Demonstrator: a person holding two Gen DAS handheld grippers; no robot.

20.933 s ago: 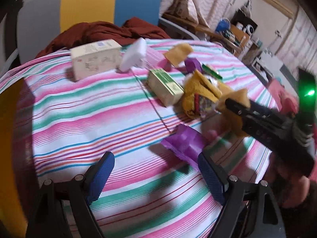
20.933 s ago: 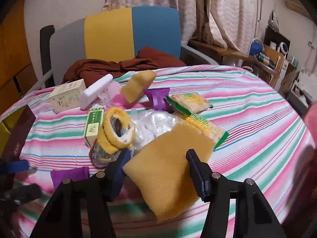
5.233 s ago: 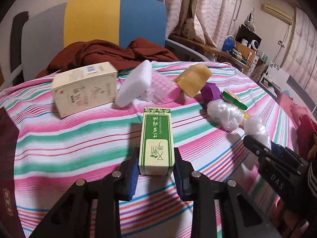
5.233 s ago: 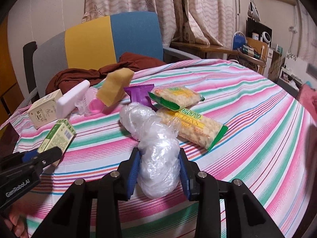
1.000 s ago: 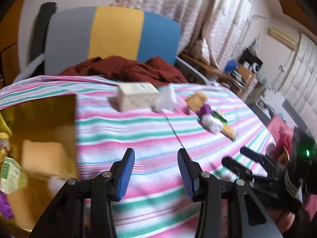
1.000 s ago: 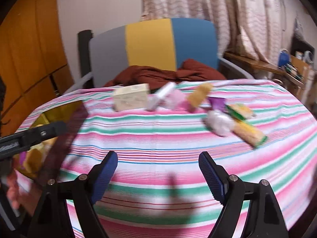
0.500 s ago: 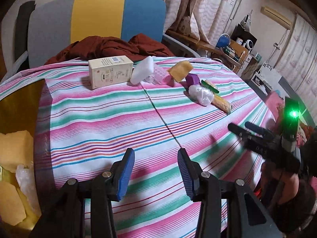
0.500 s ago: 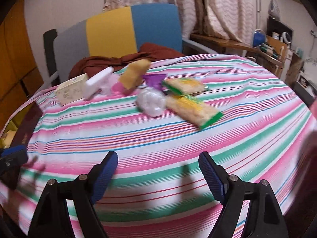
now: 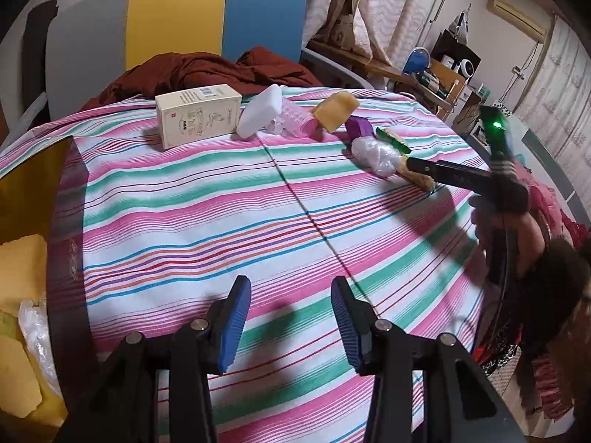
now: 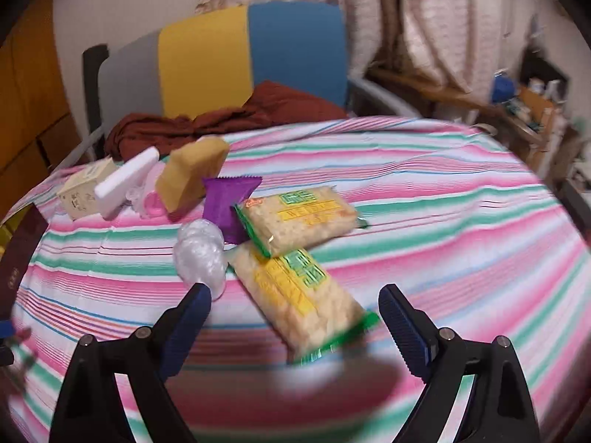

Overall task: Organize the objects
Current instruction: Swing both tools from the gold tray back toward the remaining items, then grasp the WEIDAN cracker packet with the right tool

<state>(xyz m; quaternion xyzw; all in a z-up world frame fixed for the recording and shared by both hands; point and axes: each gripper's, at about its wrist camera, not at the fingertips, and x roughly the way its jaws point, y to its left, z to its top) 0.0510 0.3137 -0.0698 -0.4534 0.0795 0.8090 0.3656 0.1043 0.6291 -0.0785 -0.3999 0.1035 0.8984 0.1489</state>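
Note:
My right gripper is open, its jaws astride the near cracker packet; a crumpled clear plastic ball lies by its left finger. A second cracker packet, a purple wrapper, a yellow sponge, a white block and a cream box lie behind. My left gripper is open and empty over bare striped cloth. In its view the right gripper reaches the packet by the plastic ball; the cream box stands at the back.
A gold-lined box at the table's left edge holds yellow sponges and plastic. A pink roller lies behind the white block. A chair with a brown cloth stands behind the table. Shelves and clutter stand far right.
My right gripper has moved forward to the near cracker packet, which now lies between its open jaws. My left gripper has come slightly closer over the cloth, still open.

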